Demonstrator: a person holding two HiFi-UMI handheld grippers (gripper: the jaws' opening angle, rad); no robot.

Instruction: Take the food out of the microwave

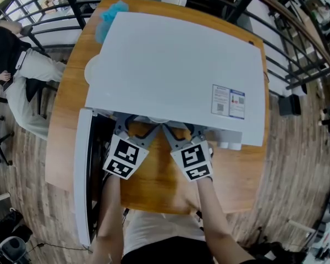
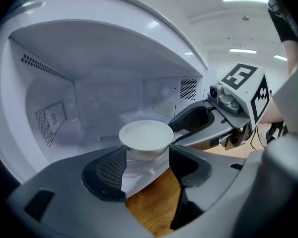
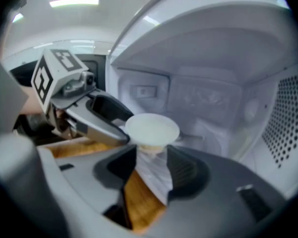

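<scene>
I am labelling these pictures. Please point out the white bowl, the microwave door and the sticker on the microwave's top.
white bowl [image 2: 145,134], left gripper view, middle of its top.
microwave door [image 1: 83,175], head view, its upper edge.
sticker [image 1: 229,101], head view, its centre.

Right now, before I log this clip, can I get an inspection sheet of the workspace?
Surface: wooden table, bare in front of the microwave.
Job's things: white microwave, door open; white bowl near the cavity's front.
Clutter: blue object behind the microwave, kind unclear.
Grippers: left hand-held gripper and right hand-held gripper both open, jaws flanking the bowl's base; contact unclear.
Cables: dark wires by the right hand-held gripper.
Surroundings: seated person, black railing.
</scene>
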